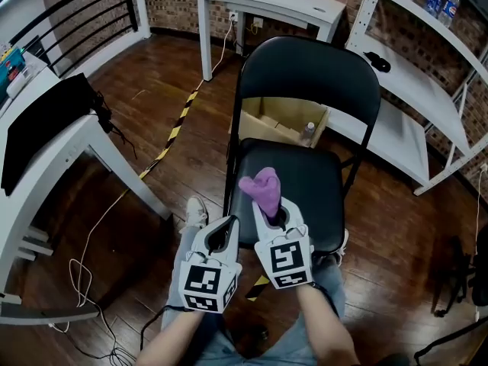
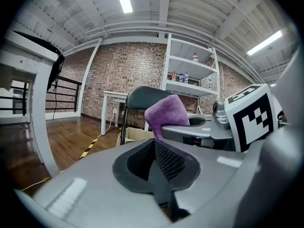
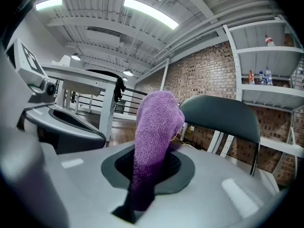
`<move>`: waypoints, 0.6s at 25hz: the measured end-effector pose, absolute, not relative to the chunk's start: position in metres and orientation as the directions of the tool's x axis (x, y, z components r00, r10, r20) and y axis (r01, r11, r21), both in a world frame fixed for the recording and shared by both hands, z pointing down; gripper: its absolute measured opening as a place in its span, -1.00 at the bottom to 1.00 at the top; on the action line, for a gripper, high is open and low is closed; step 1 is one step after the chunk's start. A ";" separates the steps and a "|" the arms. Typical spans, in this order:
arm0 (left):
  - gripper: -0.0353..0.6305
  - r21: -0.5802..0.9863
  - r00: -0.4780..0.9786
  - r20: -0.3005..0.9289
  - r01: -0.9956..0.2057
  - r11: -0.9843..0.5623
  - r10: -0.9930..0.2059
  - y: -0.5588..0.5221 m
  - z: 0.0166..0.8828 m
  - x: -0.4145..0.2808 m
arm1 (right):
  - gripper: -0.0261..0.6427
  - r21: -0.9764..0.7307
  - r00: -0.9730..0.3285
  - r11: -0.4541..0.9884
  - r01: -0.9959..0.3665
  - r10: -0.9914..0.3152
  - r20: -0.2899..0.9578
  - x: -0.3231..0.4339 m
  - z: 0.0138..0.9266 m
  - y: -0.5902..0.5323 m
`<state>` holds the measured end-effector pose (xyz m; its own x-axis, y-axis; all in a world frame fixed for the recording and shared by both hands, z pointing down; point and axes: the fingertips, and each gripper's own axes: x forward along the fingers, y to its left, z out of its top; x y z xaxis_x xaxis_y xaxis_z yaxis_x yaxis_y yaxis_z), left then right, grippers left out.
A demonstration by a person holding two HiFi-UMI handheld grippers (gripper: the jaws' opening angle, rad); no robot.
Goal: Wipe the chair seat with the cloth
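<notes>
Nearest, the left claw (image 1: 226, 233) sat pinched together and empty while the right claw (image 1: 274, 216) clamped the purple cloth (image 1: 261, 187) over the chair seat (image 1: 316, 193) front, so wiping well probably meant pressing it flat in overlapping strokes.

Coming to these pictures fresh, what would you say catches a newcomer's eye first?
The purple cloth, bunched upright in the shut right hand-held gripper, stands out brightly against the black chair seat, near its front edge. Just to its left, the left hand-held gripper is shut and empty at the seat's front left corner.
</notes>
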<state>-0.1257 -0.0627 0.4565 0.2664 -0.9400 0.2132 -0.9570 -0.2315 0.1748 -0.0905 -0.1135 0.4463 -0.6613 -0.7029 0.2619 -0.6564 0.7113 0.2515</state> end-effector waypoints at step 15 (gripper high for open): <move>-0.88 0.179 0.252 0.229 -0.960 -0.214 -0.940 -0.109 0.464 -0.133 | -0.78 0.217 -0.666 0.726 -0.653 -0.686 0.293 -0.106 0.460 -0.169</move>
